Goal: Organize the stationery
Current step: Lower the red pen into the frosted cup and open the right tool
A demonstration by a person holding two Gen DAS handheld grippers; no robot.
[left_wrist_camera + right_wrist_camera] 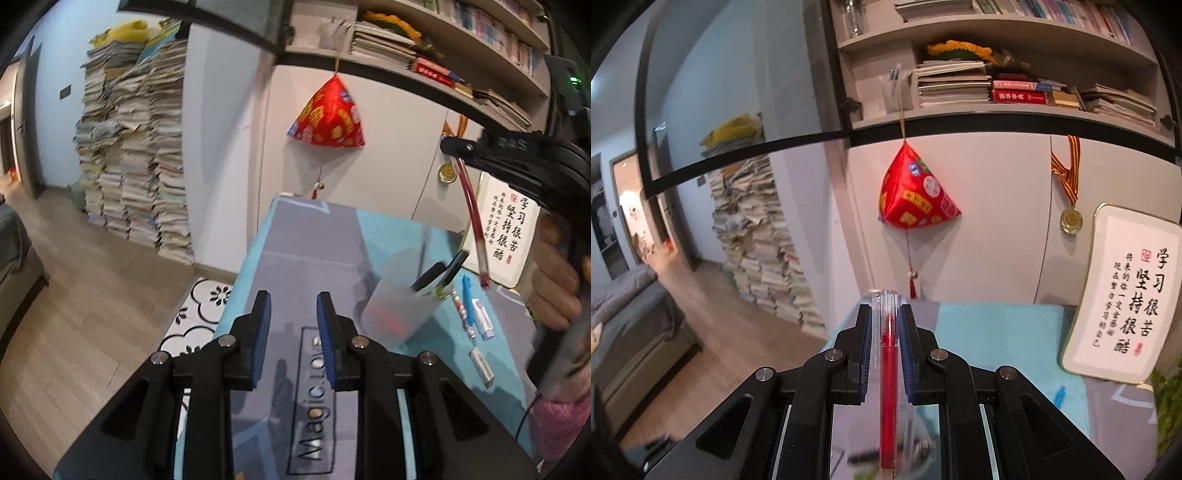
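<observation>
From the left wrist, the left gripper (293, 317) hangs over the grey and blue mat (314, 236) with its jaws apart and nothing between them; to the right stands a frosted cup (397, 306) with dark pens in it, and just right of it a blue pen (468, 302) and an eraser (482, 365) lie on the mat, while the right gripper (456, 147) above dangles a red pen (474, 218). From the right wrist, the right gripper (885, 343) is closed on the red pen (888, 376), held lengthwise between the pads, above the mat's far left edge (997, 332)
</observation>
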